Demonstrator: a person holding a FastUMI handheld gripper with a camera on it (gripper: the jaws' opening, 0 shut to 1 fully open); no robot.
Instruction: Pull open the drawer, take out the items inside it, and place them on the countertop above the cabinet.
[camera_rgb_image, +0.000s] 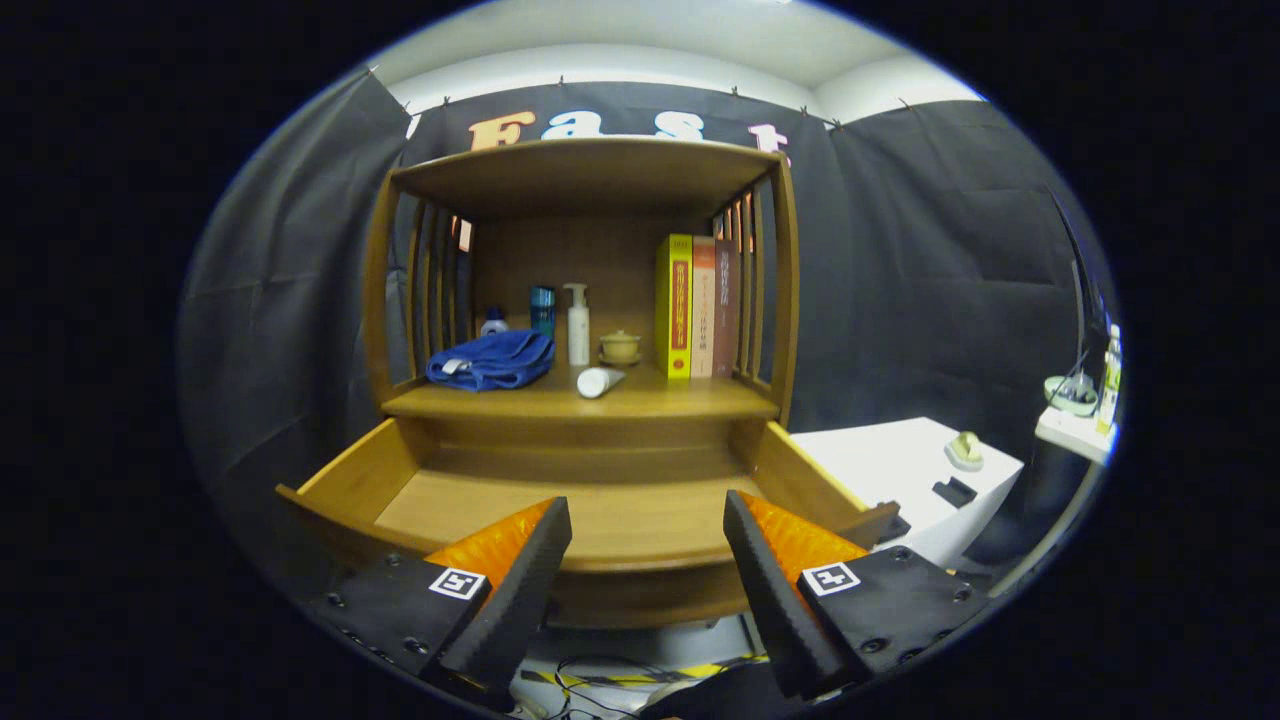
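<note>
The wooden drawer (350, 470) stands pulled out toward me, just beyond my fingers, and its floor shows bare wood. Above it is the cabinet's countertop (690, 400). On that top lie a folded blue towel (492, 360) and a white tube (599, 381) on its side. Behind them stand a white pump bottle (578, 324), a dark teal bottle (542, 309), a small blue-capped bottle (493, 321) and a little yellow lidded pot (620, 347). My gripper (647, 520) hangs open in front of the drawer's front edge, nothing between its fingers.
Three upright books (697, 306) lean against the cabinet's right slatted side. A white box-like table (900, 470) with a small pale object and a dark one stands to the right. Cables and striped tape lie on the floor below the drawer.
</note>
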